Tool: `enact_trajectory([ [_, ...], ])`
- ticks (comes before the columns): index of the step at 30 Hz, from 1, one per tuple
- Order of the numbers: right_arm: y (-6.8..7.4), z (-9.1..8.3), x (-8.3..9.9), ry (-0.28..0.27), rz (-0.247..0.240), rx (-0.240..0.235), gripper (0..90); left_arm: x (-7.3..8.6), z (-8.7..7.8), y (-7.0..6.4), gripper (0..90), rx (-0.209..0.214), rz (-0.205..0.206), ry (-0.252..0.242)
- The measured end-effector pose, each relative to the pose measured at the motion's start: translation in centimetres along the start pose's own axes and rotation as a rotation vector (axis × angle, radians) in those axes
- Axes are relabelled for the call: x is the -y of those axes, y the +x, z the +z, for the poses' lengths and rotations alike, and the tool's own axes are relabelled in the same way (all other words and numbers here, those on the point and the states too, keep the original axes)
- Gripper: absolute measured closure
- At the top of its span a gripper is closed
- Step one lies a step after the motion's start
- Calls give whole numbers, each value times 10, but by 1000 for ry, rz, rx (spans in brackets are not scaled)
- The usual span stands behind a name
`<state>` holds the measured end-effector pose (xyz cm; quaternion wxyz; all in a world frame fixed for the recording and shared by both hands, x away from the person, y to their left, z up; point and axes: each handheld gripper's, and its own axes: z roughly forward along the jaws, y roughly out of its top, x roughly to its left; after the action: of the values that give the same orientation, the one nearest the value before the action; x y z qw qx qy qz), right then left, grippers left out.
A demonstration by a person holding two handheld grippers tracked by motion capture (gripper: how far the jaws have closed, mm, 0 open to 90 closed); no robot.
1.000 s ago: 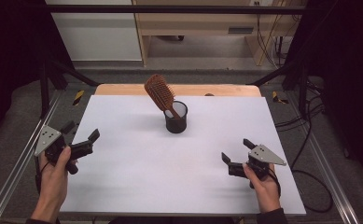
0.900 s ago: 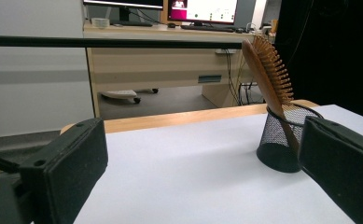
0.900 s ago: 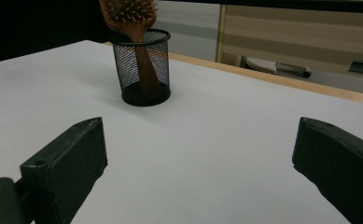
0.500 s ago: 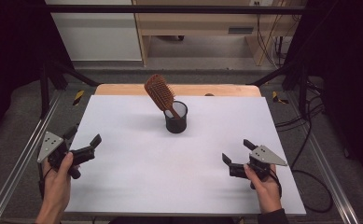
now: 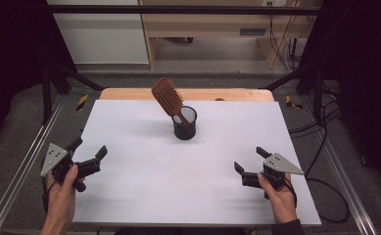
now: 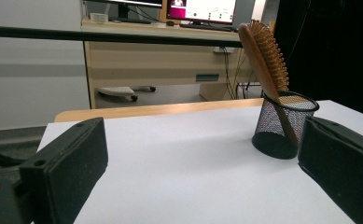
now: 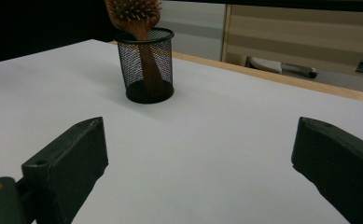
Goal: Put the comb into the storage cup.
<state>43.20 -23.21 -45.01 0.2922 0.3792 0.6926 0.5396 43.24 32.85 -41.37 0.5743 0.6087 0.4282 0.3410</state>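
Observation:
A black mesh cup (image 5: 184, 124) stands upright near the middle-back of the white table (image 5: 144, 186). A wooden hairbrush (image 5: 168, 98) sits handle-down in it, its head leaning to the left. My left gripper (image 5: 88, 148) hovers open at the table's left edge, nothing between its jaws. My right gripper (image 5: 251, 159) is open near the front right, also empty. In the left gripper view the cup (image 6: 283, 124) and brush (image 6: 264, 51) stand ahead to the right. The right gripper view has the cup (image 7: 146, 65) and brush (image 7: 135, 14) ahead at the upper left.
The table's wooden back edge (image 5: 227, 95) shows beyond the white sheet. Metal frame rails (image 5: 21, 166) run along both sides. Cables (image 5: 325, 191) lie on the floor to the right. A wooden desk (image 6: 160, 56) stands beyond the table.
My left gripper has moved back toward the person and slightly right along the table's left edge. The right gripper, cup and brush have not moved.

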Motion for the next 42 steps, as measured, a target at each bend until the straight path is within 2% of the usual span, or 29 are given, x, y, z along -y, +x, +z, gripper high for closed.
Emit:
enact_trajectory([
  [18, -1, -1, 2, -3, -28, -4, 40, 7, -6, -4, 17, 12, 18, -7],
  [42, -7, -7, 7, 8, -17, -13, 38, 18, -12, -17, 17, 51, 29, 1],
])
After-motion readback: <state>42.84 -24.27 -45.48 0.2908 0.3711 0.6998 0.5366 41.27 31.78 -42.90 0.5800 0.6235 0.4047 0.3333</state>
